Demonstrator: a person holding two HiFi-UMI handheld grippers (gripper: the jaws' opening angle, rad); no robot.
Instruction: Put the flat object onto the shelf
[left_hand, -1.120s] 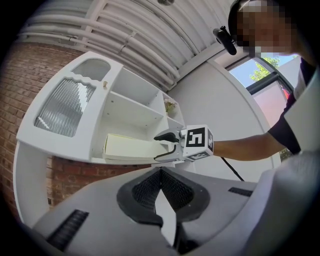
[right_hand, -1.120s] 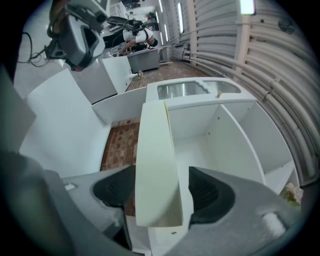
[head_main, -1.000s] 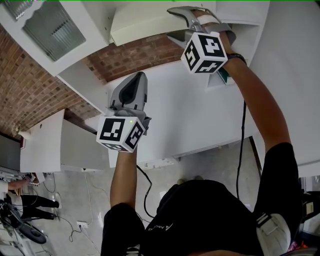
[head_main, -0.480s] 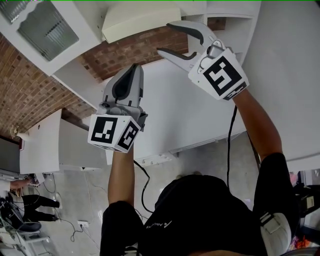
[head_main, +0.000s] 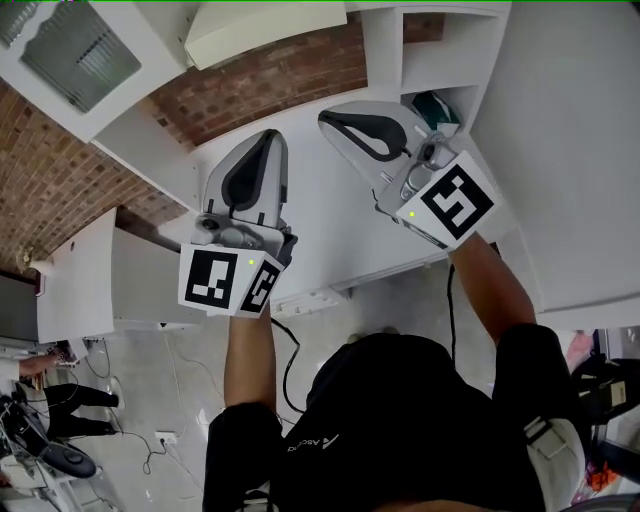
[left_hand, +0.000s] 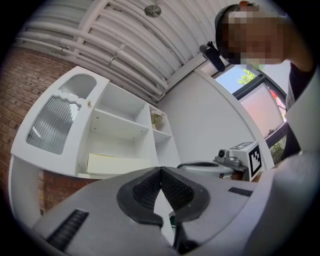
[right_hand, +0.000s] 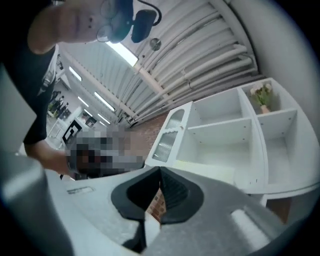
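The flat object (head_main: 265, 25), a cream slab, lies alone on the white cabinet's lower shelf (head_main: 150, 130) at the top of the head view. It also shows as a pale yellow slab (left_hand: 120, 163) in the left gripper view. My left gripper (head_main: 268, 135) is shut and empty, pointing up at the brick wall below the shelf. My right gripper (head_main: 322, 117) is shut on nothing, beside the left one and clear of the shelf. Both grippers' jaws (left_hand: 160, 170) (right_hand: 160, 170) meet with nothing between them.
The cabinet has a ribbed glass door (head_main: 70, 55) at the left and open compartments at the right, one with a dark green thing (head_main: 435, 103). A small plant (right_hand: 263, 95) stands on an upper shelf. A white worktop (head_main: 330, 230) lies below. A person (head_main: 40, 400) stands at the far left.
My right gripper has drawn back from the shelf, down and leftward, and its jaws went from wide open to shut. The left gripper has barely moved.
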